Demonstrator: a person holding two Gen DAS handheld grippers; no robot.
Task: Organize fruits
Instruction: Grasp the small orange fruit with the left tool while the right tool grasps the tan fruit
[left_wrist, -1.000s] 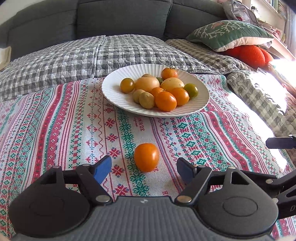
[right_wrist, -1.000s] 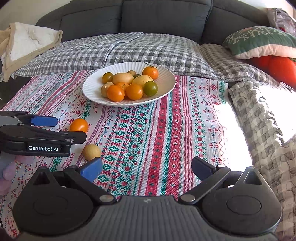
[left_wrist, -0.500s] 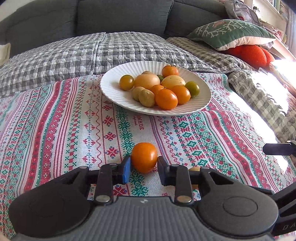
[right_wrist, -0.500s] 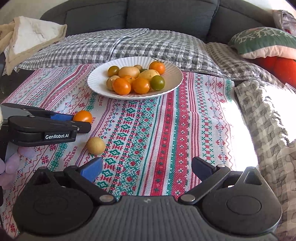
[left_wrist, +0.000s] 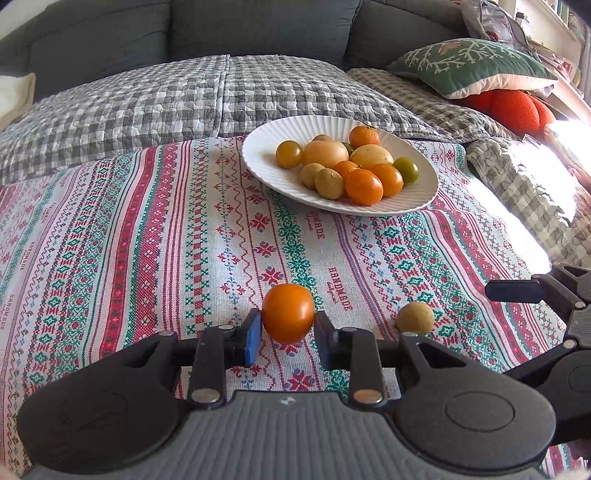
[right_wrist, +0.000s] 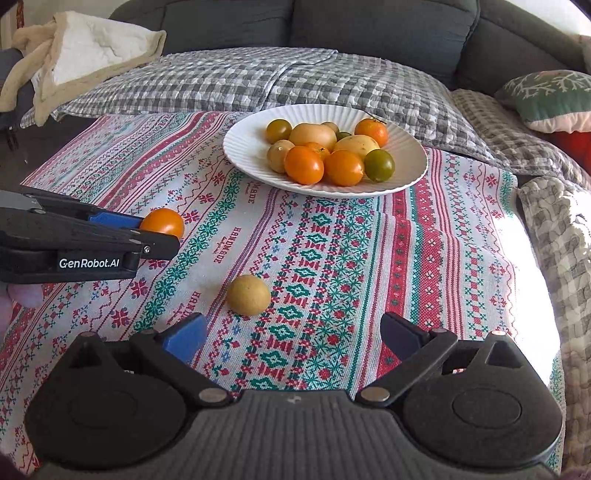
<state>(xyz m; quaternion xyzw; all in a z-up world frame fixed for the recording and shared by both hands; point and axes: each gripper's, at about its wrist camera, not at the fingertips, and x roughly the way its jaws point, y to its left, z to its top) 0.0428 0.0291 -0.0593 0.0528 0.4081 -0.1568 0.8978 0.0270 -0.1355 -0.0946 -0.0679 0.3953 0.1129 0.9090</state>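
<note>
Clamping a round orange tomato (left_wrist: 288, 317) between its pads, the left gripper (left_wrist: 287, 332) holds it over the striped embroidered cloth (left_wrist: 147, 240); rightward lies a small tan round fruit (right_wrist: 248, 294), just ahead of the right gripper (right_wrist: 291, 338), whose jaws, gaping and empty, have just been narrowing slightly; beyond sits the white ribbed plate (right_wrist: 243, 147) of fruit.

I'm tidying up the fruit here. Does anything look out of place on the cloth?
Yes. Two fruits are off the white plate: a tan round fruit lies loose on the patterned cloth, and an orange tomato is gripped in the left gripper. The rest are piled on the plate.
</note>
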